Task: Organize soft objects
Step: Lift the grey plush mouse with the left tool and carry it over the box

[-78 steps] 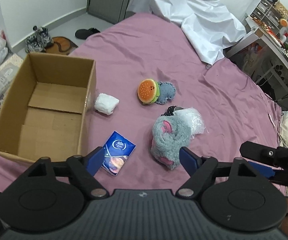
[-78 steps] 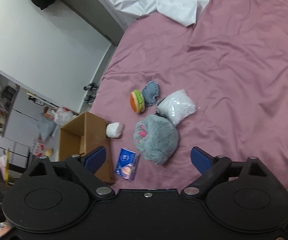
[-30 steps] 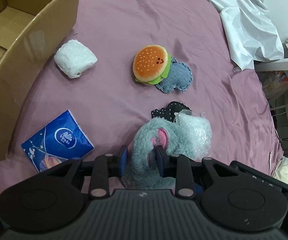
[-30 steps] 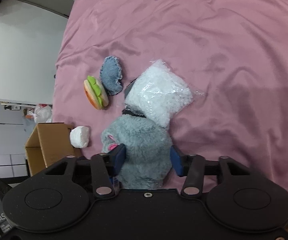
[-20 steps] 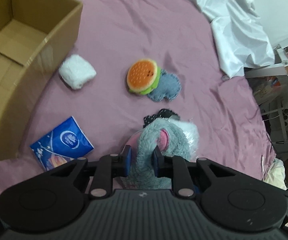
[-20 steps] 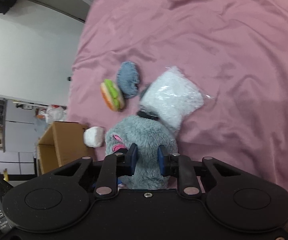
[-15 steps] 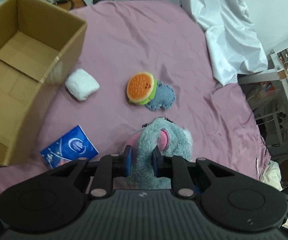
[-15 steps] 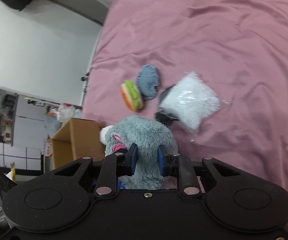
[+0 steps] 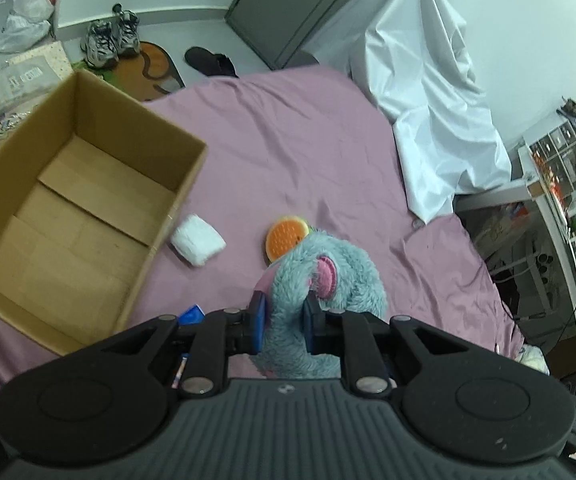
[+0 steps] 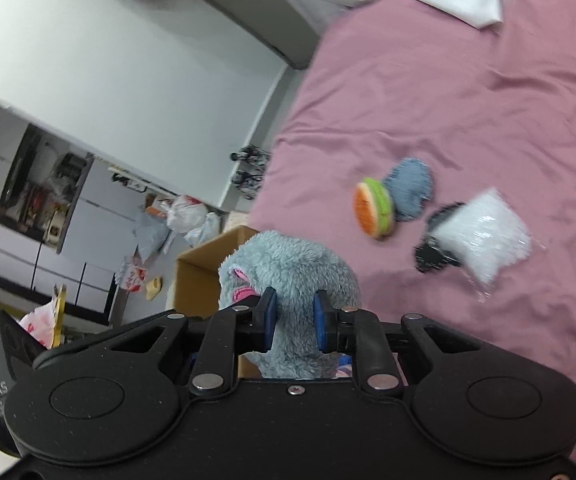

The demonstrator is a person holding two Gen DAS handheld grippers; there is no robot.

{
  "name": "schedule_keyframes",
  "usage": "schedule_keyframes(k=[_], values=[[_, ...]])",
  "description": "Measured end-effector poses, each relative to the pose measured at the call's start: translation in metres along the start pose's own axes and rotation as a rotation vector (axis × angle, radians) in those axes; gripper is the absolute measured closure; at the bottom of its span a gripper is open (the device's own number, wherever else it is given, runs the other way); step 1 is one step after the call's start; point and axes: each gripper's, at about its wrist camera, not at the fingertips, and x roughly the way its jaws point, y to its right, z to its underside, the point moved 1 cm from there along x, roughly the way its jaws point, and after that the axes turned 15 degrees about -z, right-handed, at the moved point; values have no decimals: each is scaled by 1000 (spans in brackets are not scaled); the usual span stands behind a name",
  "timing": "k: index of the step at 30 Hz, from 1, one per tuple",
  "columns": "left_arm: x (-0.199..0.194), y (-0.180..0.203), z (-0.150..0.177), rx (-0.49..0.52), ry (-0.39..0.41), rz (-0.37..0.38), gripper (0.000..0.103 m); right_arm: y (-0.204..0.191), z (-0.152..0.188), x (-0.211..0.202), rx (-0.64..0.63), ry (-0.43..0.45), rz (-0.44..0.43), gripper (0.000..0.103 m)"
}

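Both grippers hold one grey-blue furry plush toy (image 9: pixel 340 276) with pink ear patches, lifted above the pink bed. My left gripper (image 9: pixel 282 322) is shut on its left side. My right gripper (image 10: pixel 292 320) is shut on the same plush (image 10: pixel 288 268). An open, empty cardboard box (image 9: pixel 68 216) stands on the bed to the left; its corner shows behind the plush in the right wrist view (image 10: pixel 204 272). A burger plush (image 10: pixel 374 208), a denim-blue pad (image 10: pixel 410 188), a clear bag of white filling (image 10: pixel 484 236) and a white wad (image 9: pixel 198 242) lie on the bed.
A blue tissue pack (image 9: pixel 191 315) peeks out by the left fingers. A black item (image 10: pixel 432 256) lies under the clear bag. A white sheet (image 9: pixel 440 112) drapes at the bed's far end. Shelves (image 9: pixel 568 216) stand right; shoes (image 9: pixel 110 38) and bags lie on the floor.
Both grippers closed on the grey plush and lifted it off the bed. It has moved up and left toward the box, uncovering the clear bag.
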Motion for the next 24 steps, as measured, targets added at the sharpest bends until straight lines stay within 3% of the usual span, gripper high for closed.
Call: schedule_keyframes(k=[9,24], values=[[-21,-18,-16,-14,53,-10,86,-23,0,17,-34,-3,-67,84],[-22,-53,-42,-64,96,-28,87,-38,-1,53,-42,0,-137,84]])
